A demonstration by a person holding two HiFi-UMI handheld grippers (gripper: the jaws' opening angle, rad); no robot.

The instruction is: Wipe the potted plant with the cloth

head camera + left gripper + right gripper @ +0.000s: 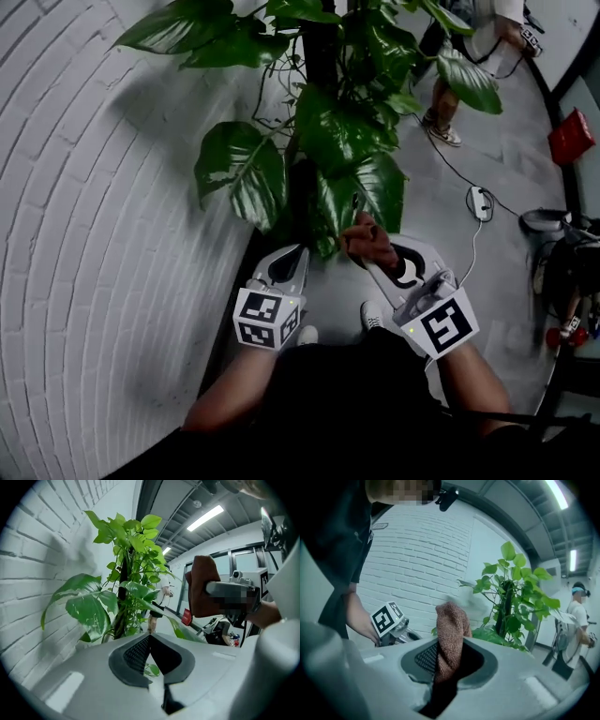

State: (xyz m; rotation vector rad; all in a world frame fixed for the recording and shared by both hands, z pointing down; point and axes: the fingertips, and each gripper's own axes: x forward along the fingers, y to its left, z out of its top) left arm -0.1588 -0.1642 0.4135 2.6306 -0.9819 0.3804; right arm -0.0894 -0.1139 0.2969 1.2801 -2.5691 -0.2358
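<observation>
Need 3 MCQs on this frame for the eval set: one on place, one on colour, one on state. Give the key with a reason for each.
1. Where is the cloth?
A. lying on the floor
B. between the jaws of the right gripper
C. draped over a leaf

2. What colour is the cloth?
A. blue
B. white
C. reddish-brown

3. How do the jaws of the left gripper stand?
A. together, nothing between them
B. clamped on a leaf
C. wide apart around the stem

Key:
1 B, the right gripper view shows the cloth pinched between its jaws.
2 C, its weave reads reddish-brown in that view.
3 A, the left gripper view shows the pads meeting at the tip with nothing held.
</observation>
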